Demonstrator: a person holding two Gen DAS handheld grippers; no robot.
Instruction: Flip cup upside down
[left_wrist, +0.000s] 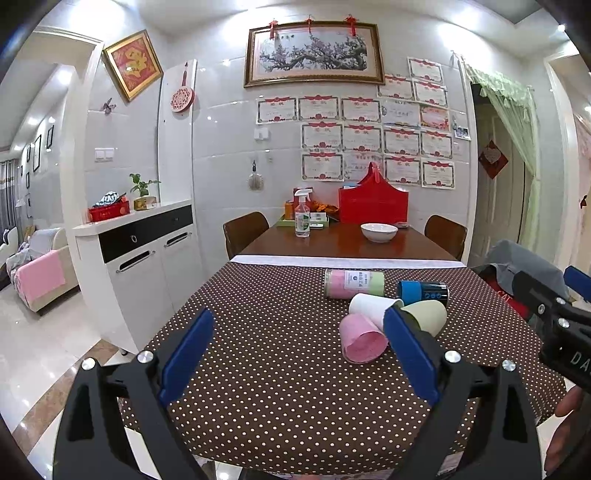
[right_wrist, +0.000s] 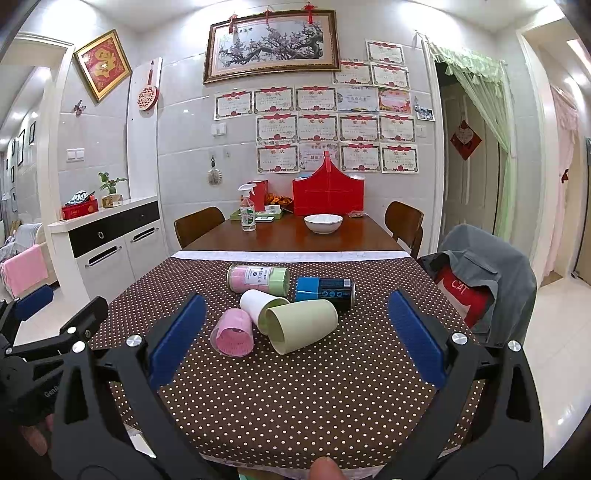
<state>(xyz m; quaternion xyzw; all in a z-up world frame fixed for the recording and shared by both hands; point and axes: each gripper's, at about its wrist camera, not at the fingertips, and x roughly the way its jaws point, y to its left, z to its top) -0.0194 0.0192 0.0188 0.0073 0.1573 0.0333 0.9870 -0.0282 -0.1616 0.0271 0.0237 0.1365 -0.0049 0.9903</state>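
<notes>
I hold my left gripper (left_wrist: 299, 354) and right gripper (right_wrist: 295, 339) spread wide, empty, short of the pink (right_wrist: 233, 338), white (right_wrist: 255, 301) and pale green plastic cups (right_wrist: 301, 325) lying tipped on the dotted brown tablecloth (right_wrist: 295, 398).

Left view: green cup (left_wrist: 424, 314) partly hidden behind blue pad; can labels (right_wrist: 258, 276) too small to read.

Three cups (right_wrist: 274, 322) lie clustered on the tablecloth (right_wrist: 295, 406). Two canisters (right_wrist: 291, 282) lie just behind them. A bowl (right_wrist: 323, 223) sits farther back.
</notes>
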